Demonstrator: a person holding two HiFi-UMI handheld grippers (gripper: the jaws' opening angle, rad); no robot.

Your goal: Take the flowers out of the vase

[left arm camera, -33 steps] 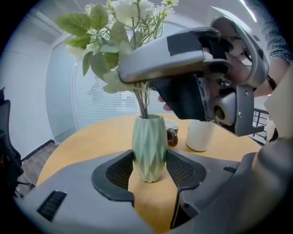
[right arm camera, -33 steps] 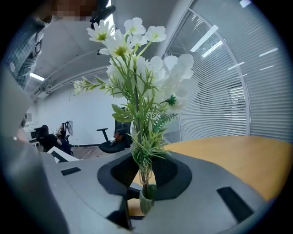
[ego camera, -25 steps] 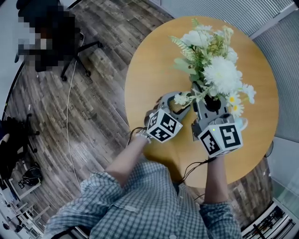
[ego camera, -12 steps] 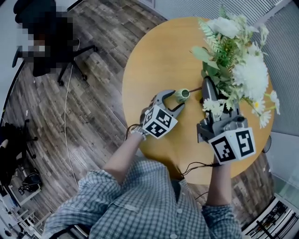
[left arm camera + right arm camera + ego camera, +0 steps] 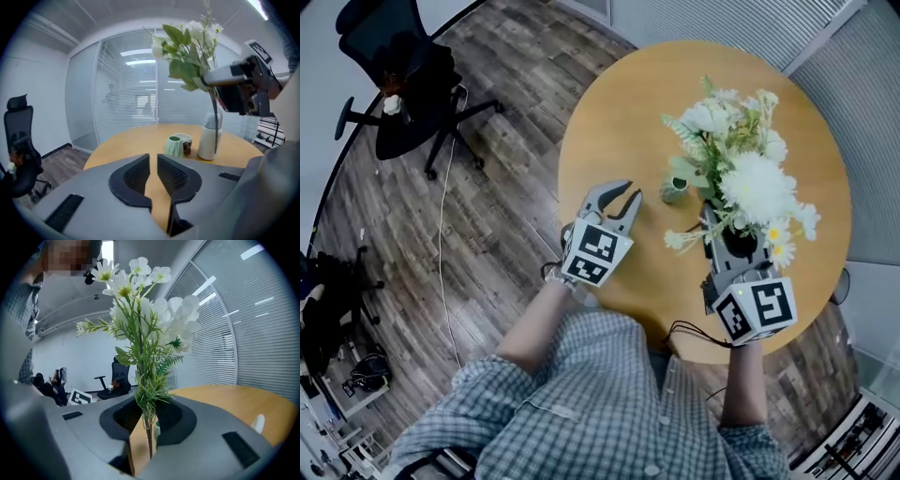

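All flowers [image 5: 741,178] out of the green vase [image 5: 675,190].
Right gripper [image 5: 143,417] pinches the stems [image 5: 149,439]; left gripper [image 5: 153,161], jaws just narrowed, empty; laying down remains.

You hold the flowers [image 5: 757,183] by their thin green stems, pinched between the jaws of your right gripper [image 5: 146,422]. The bunch is white blooms, small daisies and fern-like greenery, standing upright above the surface [image 5: 619,112]. The vase [image 5: 674,191] is a small pale-green ribbed pot, upright on the surface. It sits just beside the bunch's lower leaves, apart from the stems.
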